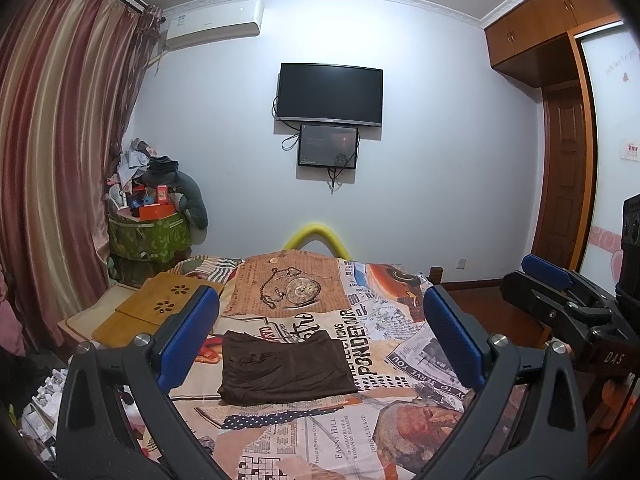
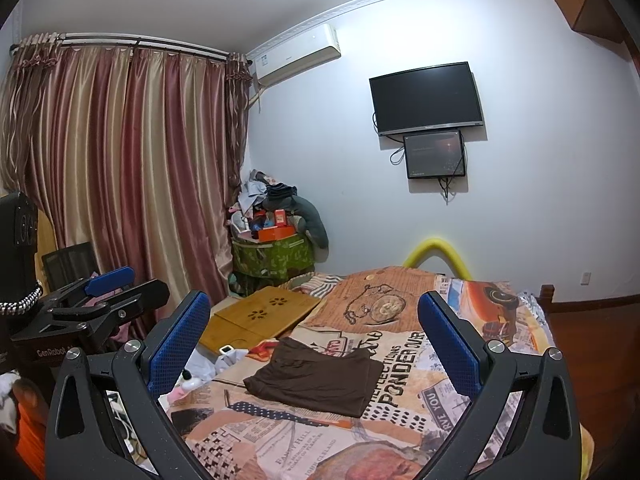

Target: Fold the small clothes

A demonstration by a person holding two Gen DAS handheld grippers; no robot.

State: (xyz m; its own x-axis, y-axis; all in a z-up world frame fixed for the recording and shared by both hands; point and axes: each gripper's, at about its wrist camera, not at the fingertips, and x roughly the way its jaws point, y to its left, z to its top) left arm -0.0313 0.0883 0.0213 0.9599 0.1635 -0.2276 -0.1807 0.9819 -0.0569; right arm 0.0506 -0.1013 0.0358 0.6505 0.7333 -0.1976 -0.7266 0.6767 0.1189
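The left gripper (image 1: 320,336), black with blue padded fingers, hangs above the near part of a bed with its jaws spread wide and nothing between them. The right gripper (image 2: 316,338), built the same way, hangs just to its right, also spread wide and empty; each one appears at the edge of the other's camera view.

Below and just beyond both lies the brown knit garment (image 1: 286,366), a small dark piece of clothing resting flat as a rough rectangle on the printed newspaper-collage bedspread (image 1: 360,432), near the middle of the bed. Neither gripper touches it. It already looks doubled over, with a thicker layered edge on its near left side, so it seems partly or fully folded; how many layers there are cannot be told.

The cloth looks thin, light and limp. It should drape and slide over itself rather than hold a shape, so a pinch at a corner or along an edge, catching every layer, seems the safest hold.

Farther left, a slatted bamboo lap tray (image 1: 160,306) rests at the bed's far left side. On the far wall hang a black television (image 1: 330,94) and a smaller dark screen (image 1: 328,146) beneath it.
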